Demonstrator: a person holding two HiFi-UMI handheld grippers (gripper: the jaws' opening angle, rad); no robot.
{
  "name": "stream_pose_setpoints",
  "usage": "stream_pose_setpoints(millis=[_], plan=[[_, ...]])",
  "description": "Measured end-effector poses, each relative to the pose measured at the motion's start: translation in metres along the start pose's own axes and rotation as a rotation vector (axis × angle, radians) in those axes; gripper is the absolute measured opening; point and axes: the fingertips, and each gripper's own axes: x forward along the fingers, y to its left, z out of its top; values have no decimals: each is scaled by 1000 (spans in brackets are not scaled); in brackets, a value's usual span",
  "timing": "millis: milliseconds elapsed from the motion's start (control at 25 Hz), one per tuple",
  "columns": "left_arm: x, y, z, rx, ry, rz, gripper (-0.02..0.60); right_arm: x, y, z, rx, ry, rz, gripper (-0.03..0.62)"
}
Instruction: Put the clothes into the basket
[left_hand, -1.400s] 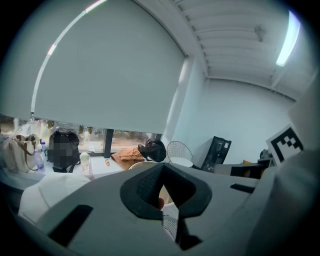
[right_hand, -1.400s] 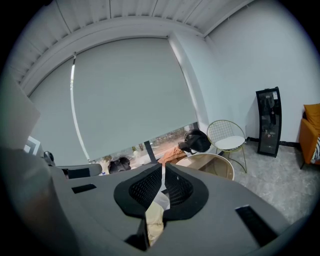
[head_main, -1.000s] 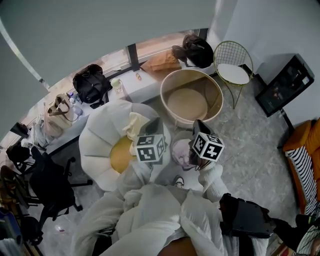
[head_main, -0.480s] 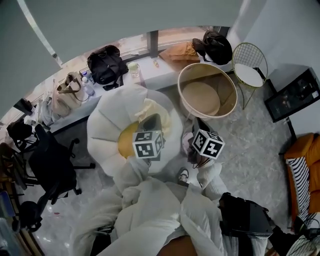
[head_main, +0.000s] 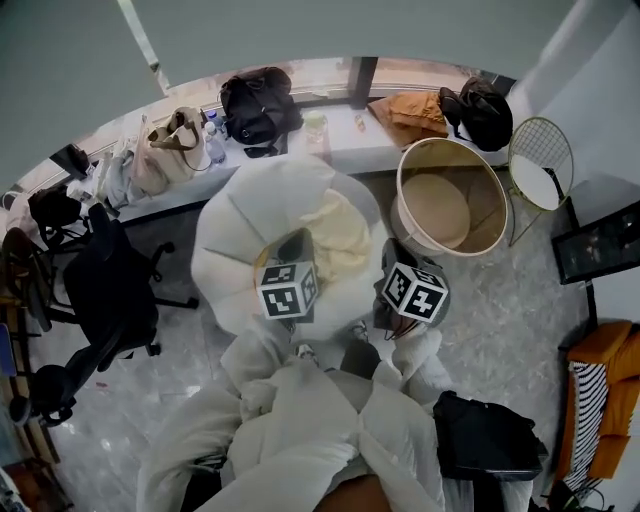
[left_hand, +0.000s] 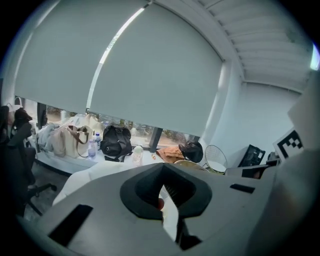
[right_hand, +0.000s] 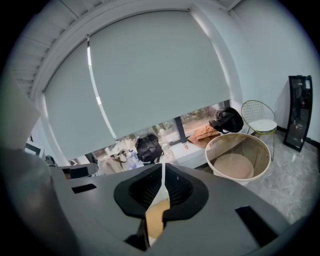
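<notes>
Grey floor (head_main: 500, 290) holds a white chair (head_main: 240, 230) with a cream cloth (head_main: 335, 230) on it, and the basket (head_main: 435, 210) stands beside the chair. By the chair, the left tongs (head_main: 295, 245) and the right tongs (head_main: 392, 255) are closed and empty.

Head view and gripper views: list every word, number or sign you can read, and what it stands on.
None can be read.
The left marker cube and the right marker cube bear only black-and-white squares, no letters.
Water bottle label: too small to read.
</notes>
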Motion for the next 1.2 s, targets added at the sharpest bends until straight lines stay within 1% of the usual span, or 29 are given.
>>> stream_pose_setpoints(millis=[160, 320, 520, 600, 760, 880, 1040, 1200], plan=[[14, 19, -13, -33, 29, 81, 6, 35, -6, -11, -4, 71, 41, 35], [35, 34, -37, -95, 73, 178, 6, 73, -25, -24, -14, 168, 80, 35], [63, 45, -61, -161, 74, 283, 6, 123, -49, -42, -53, 270, 145, 35], [73, 53, -76, -196, 68, 326, 6, 144, -57, -63, -80, 325, 177, 35], [79, 71, -114, -246, 74, 438, 6, 172, -64, -119, -152, 455, 254, 35], [81, 90, -147, -285, 78, 517, 6, 194, -64, -155, -198, 516, 303, 35], [72, 114, -187, -340, 71, 595, 6, 221, -71, -200, -234, 554, 314, 35], [73, 127, -237, -370, 99, 623, 6, 245, -86, -239, -265, 581, 305, 35]])
